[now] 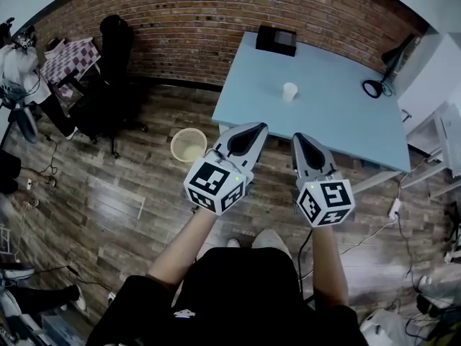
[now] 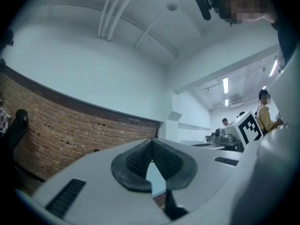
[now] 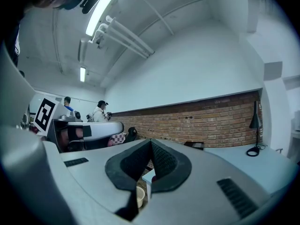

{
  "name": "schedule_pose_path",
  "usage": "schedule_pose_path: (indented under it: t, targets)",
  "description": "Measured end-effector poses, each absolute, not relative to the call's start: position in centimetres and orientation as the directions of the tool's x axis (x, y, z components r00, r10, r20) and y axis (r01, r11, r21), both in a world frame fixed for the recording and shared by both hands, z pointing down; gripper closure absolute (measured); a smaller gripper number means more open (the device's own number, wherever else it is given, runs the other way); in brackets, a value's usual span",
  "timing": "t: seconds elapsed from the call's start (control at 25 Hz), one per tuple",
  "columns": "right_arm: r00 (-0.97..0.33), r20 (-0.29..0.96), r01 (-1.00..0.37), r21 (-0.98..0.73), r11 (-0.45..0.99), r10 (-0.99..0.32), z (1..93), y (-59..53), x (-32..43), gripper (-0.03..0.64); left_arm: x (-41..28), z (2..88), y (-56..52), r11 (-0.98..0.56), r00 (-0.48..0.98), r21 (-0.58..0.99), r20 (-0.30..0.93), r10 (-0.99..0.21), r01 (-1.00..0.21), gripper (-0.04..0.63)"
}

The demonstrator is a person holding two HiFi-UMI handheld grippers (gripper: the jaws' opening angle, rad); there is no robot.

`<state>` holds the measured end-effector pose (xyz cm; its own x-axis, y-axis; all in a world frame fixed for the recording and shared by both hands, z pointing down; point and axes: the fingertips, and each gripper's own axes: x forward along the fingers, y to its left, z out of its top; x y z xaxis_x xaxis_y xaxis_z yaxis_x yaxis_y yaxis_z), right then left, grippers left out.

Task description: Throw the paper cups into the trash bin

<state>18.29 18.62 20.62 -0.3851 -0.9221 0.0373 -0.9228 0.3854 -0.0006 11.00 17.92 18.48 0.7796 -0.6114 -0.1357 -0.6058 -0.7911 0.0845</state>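
The left tool and right tool are held side by side, each with its jaws pressed together and nothing between them. Beyond them, a cup is seen upright on the desk, well apart from both. The bin is set on the floor beside the desk, near the left tool.

Open tabletop surrounds the cup; box and lamp stand far back; bin apparently unobstructed.
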Motion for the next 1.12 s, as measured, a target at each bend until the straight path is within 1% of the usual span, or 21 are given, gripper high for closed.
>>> schedule_pose_path:
  t: [0.44, 0.64, 1.12]
  targets:
    - [-0.399, 0.06, -0.917, -0.001, 0.4, -0.915, 21.5, 14.4, 19.0, 0.617, 11.3, 19.7, 13.9, -0.768, 0.759, 0.11, -0.116, -0.64, -0.631, 0.594]
    - [-0.396, 0.06, -0.918, -0.015, 0.396, -0.916, 21.8, 11.9, 20.7, 0.617, 12.9, 20.0, 11.8, -0.774, 0.767, 0.096, -0.105, -0.633, -0.625, 0.594]
    - [-0.371, 0.076, -0.929, -0.018, 0.37, -0.926, 22.4, 4.8, 25.8, 0.617, 17.8, 21.0, 4.2, -0.772, 0.769, 0.12, -0.082, -0.634, -0.624, 0.594]
